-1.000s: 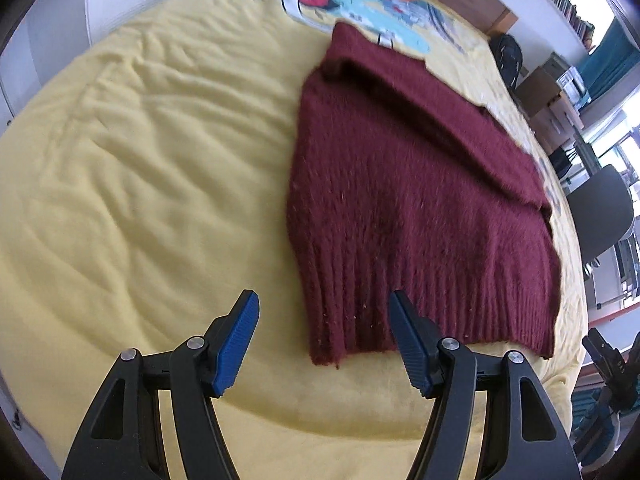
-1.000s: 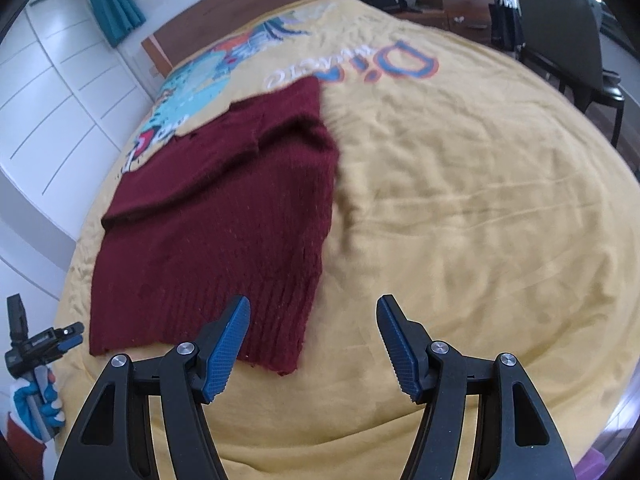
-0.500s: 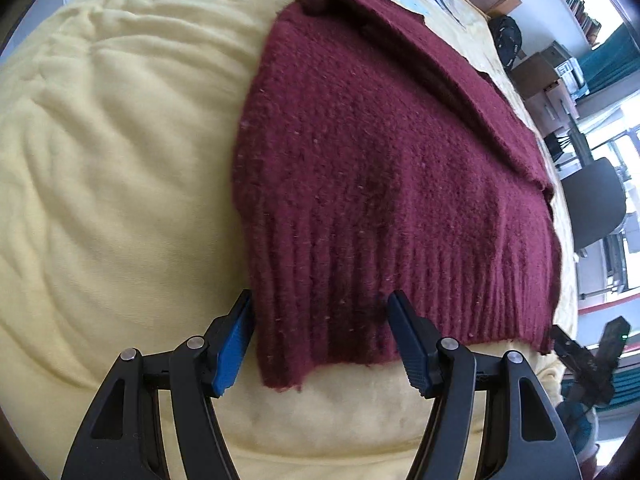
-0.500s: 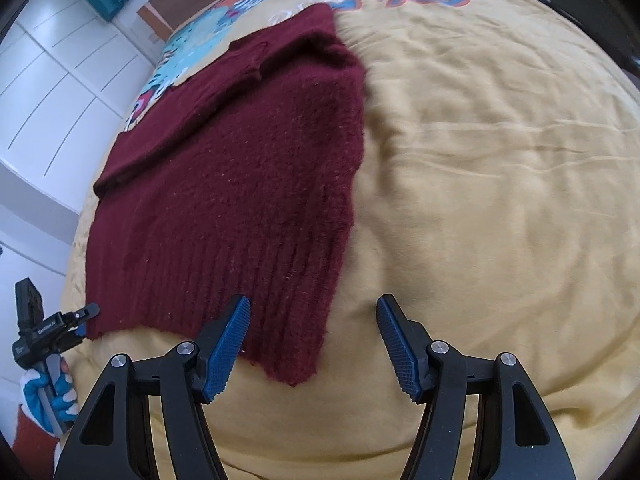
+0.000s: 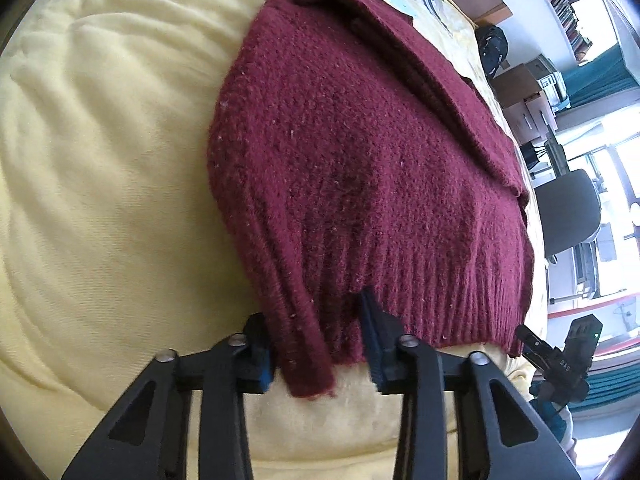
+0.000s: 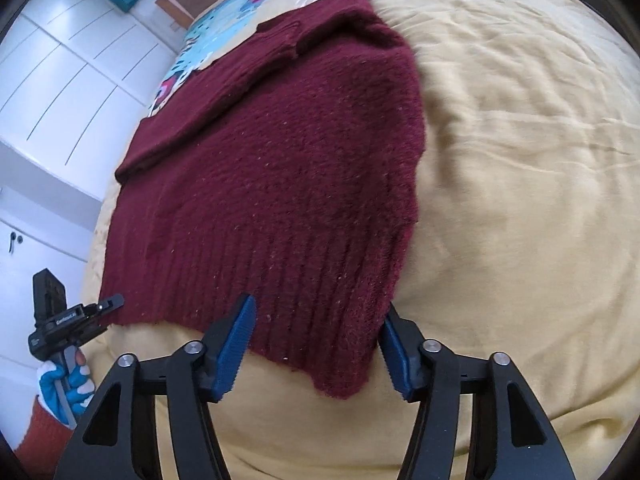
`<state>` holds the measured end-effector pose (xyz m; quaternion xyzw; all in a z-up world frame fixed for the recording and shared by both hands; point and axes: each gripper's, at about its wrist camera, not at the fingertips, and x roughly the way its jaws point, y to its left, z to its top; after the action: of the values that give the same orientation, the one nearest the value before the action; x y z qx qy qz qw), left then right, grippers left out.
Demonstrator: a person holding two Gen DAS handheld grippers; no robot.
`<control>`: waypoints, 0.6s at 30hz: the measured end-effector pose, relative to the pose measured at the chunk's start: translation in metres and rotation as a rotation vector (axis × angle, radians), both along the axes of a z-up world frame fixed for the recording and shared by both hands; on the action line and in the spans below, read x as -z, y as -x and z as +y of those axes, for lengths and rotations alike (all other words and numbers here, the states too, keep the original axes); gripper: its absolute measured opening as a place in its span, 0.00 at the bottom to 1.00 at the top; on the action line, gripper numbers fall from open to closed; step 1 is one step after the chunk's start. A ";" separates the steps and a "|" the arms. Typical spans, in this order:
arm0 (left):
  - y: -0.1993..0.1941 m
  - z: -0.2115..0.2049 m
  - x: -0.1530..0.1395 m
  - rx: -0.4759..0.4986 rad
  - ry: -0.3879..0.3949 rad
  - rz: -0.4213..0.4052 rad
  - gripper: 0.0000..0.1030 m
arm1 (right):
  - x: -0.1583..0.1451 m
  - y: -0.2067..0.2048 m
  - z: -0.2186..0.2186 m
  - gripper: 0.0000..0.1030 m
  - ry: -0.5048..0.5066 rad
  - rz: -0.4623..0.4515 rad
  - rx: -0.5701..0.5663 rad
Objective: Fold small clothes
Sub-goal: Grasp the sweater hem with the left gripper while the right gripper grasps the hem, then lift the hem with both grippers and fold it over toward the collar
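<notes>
On the yellow bed cover, a dark red sweater lying flat, long way running from the near ribbed hem to the far collar. At the near left corner, left gripper with jaws closing around the hem corner, not yet seen pinching tight. At the near right corner, right gripper just as close, jaws wide apart with the hem corner between them.
</notes>
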<state>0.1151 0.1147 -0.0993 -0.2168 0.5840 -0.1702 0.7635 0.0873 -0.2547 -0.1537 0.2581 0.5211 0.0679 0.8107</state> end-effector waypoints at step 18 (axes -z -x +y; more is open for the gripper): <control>-0.003 0.004 -0.030 0.001 0.063 -0.076 0.09 | -0.038 -0.010 -0.016 0.11 -0.084 -0.087 -0.003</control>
<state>0.1176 0.1185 -0.0688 -0.2338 0.5492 -0.1969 0.7778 0.0976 -0.2710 -0.1160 0.2882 0.4825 0.1020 0.8208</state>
